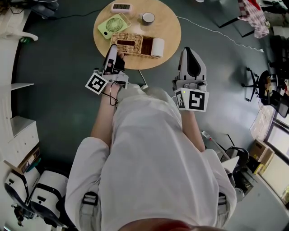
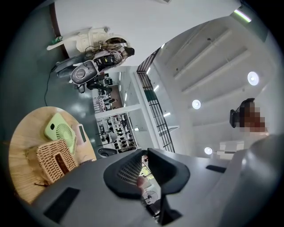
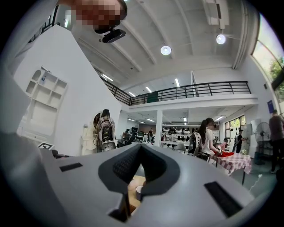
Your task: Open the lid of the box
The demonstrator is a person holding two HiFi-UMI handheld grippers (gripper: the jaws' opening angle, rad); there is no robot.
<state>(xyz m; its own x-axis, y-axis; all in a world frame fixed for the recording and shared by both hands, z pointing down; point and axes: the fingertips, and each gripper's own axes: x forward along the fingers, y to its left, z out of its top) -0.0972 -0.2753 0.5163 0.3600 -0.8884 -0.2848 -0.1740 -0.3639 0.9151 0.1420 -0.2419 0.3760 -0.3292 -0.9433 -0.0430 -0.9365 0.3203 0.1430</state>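
A woven wicker box [image 1: 127,43] with a slot in its lid stands near the front of a round wooden table [image 1: 169,34]; it also shows in the left gripper view as the wicker box [image 2: 53,159]. My left gripper [image 1: 113,48] reaches over the table's front-left edge, just short of the box's near left corner. Its jaws stand slightly apart with nothing between them [image 2: 144,153]. My right gripper [image 1: 190,50] hovers off the table's right edge, apart from the box. Its tips [image 3: 141,146] meet, holding nothing.
On the table are a green fan [image 1: 113,25], a small clock [image 1: 121,6], a round container [image 1: 148,18] and a white roll [image 1: 157,47] beside the box. White shelves [image 1: 20,135] line the left; an office chair [image 1: 255,83] stands at right.
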